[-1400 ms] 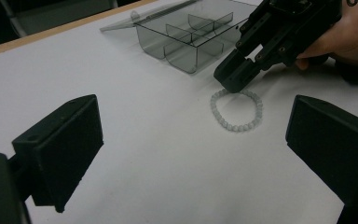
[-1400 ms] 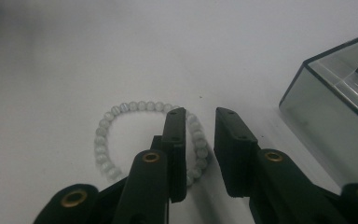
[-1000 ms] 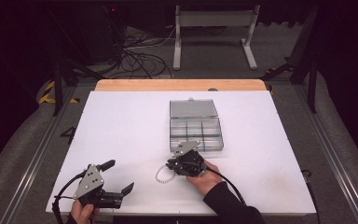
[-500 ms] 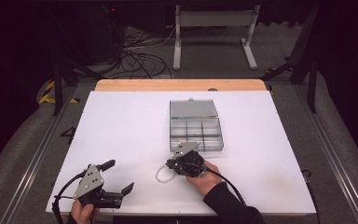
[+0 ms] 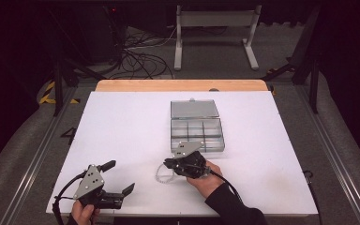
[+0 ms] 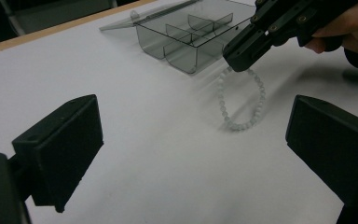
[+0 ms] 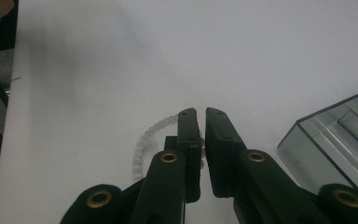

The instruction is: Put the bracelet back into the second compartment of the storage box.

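Both black tools (image 5: pixel 122 196) (image 5: pixel 169 165) carry grey three-cornered plates, brass-ringed screws, black cables; the sleeve (image 5: pixel 234 206) looks black.

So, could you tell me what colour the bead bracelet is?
Pale, milky white bracelet, clearest in the left gripper view.

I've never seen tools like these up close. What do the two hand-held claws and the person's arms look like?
Each is black, with two blocky flat jaws on hinged links fixed by brass-coloured rivets. The left claw and the right claw each carry a grey three-cornered plate on top, and a black cable trails from each. The right arm wears a dark long sleeve.
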Demonstrator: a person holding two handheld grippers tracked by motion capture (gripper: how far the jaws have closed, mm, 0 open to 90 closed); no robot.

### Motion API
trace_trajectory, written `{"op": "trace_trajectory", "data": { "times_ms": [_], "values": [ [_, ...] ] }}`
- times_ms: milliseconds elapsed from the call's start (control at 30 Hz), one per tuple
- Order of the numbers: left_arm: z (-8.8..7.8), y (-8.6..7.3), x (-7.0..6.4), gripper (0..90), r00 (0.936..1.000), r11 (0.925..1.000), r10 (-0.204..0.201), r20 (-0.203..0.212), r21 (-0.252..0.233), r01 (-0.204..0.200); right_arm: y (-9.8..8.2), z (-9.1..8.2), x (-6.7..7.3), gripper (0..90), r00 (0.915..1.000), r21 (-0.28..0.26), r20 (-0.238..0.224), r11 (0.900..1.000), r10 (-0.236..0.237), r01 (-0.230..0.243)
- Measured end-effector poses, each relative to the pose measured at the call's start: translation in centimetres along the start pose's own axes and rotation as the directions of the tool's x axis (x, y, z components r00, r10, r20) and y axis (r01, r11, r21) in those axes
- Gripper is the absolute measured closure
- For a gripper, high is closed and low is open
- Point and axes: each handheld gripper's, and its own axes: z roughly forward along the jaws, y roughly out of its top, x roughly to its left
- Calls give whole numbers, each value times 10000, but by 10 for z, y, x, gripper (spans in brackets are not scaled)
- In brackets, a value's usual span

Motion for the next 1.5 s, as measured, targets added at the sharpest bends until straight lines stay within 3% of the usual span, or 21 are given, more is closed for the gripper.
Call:
{"op": "trace_trajectory", "data": {
  "times_ms": [667,1500],
  "values": [
    [0,0,0,45,10000,10000,18,23,4,-18,22,-26,1,847,9996,-766,195,9968,-226,240],
    [0,0,0,45,10000,10000,24,62,8,-24,38,-48,-12,847,9981,-1221,609,9925,103,-28]
  ]
}}
